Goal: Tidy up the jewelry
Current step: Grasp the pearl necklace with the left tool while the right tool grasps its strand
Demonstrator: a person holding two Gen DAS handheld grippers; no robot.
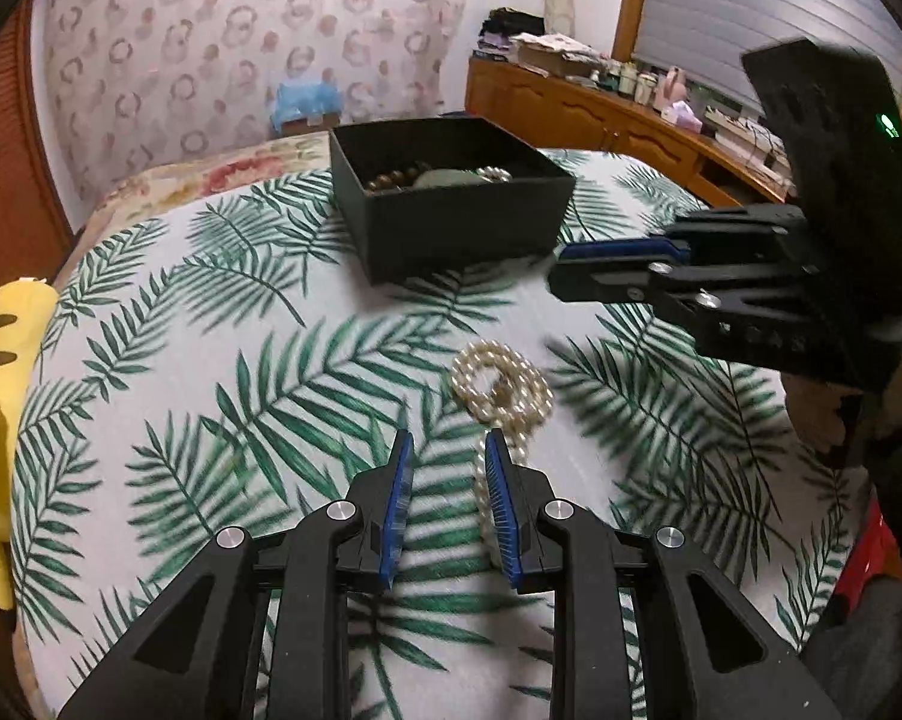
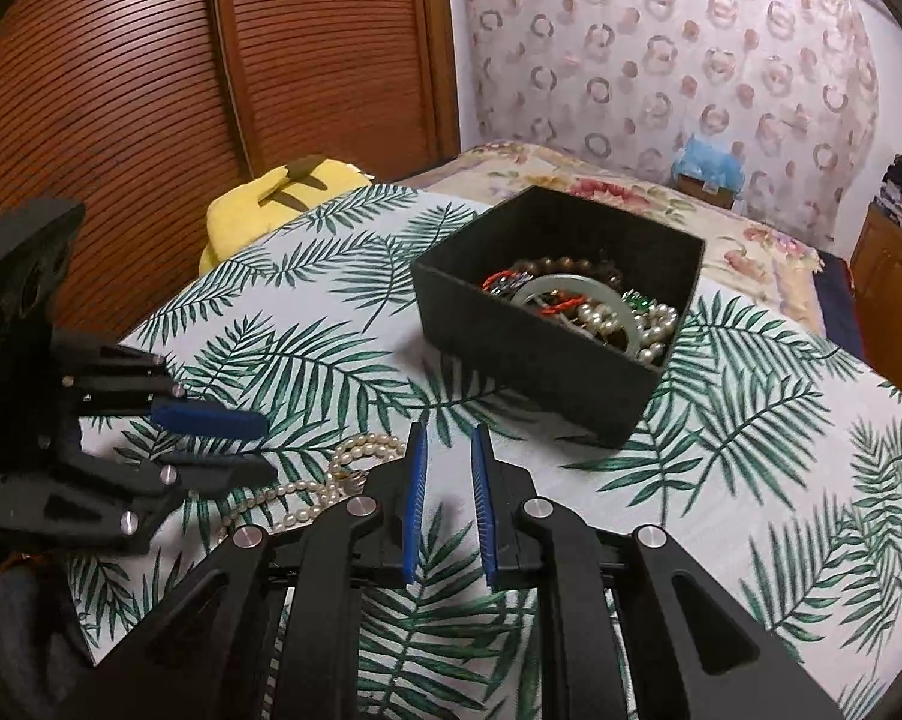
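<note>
A pearl necklace [image 1: 535,387] [image 2: 307,489] lies coiled on the palm-leaf cloth [image 1: 211,360]. Its tail runs back beside the right finger of my left gripper [image 1: 448,438]. That gripper hovers just short of the coil, narrowly open with nothing between its blue pads. An open black box [image 1: 451,228] [image 2: 541,372] farther back holds bracelets, beads and pearls [image 2: 577,300]. My right gripper [image 2: 450,429] [image 1: 556,270] is over the cloth to the right of the necklace, in front of the box. It is slightly open and empty. In the right wrist view my left gripper [image 2: 270,447] is above the pearls.
A yellow plush toy [image 1: 1,390] [image 2: 289,198] sits at the cloth's left edge. A floral quilt [image 2: 631,192] lies behind the box. Slatted wooden doors [image 2: 151,90] stand to the left, and a cluttered wooden dresser [image 1: 601,114] to the far right.
</note>
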